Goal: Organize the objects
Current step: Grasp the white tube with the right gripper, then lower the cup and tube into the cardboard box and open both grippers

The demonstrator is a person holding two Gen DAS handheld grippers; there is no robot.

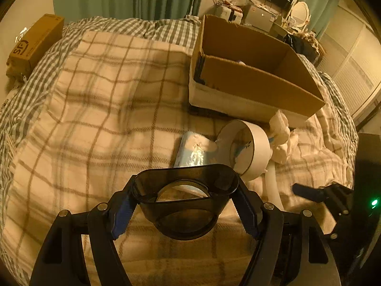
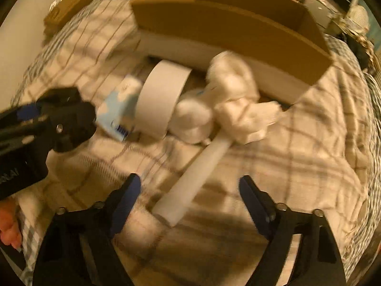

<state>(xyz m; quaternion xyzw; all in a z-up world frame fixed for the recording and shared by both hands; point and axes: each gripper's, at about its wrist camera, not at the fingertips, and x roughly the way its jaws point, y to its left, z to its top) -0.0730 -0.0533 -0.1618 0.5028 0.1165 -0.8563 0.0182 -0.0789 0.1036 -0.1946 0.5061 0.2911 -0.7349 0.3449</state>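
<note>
My left gripper (image 1: 185,205) is shut on a dark translucent plastic cup (image 1: 185,190) and holds it above the plaid blanket. Beyond it lie a light blue tissue pack (image 1: 194,151), a white tape roll (image 1: 245,149) and a crumpled white cloth (image 1: 282,138), in front of an open cardboard box (image 1: 250,71). My right gripper (image 2: 189,199) is open and empty, its fingers on either side of the near end of a white tube (image 2: 197,178). The right wrist view also shows the tape roll (image 2: 162,97), the cloth (image 2: 235,100), the tissue pack (image 2: 116,107) and the box (image 2: 226,31).
The plaid blanket (image 1: 95,119) covers a bed with a grey checked sheet (image 1: 147,27). A long brown carton (image 1: 35,43) lies at the far left edge. A cluttered desk with a mirror (image 1: 298,12) stands beyond the box. The left gripper shows at the left of the right wrist view (image 2: 64,119).
</note>
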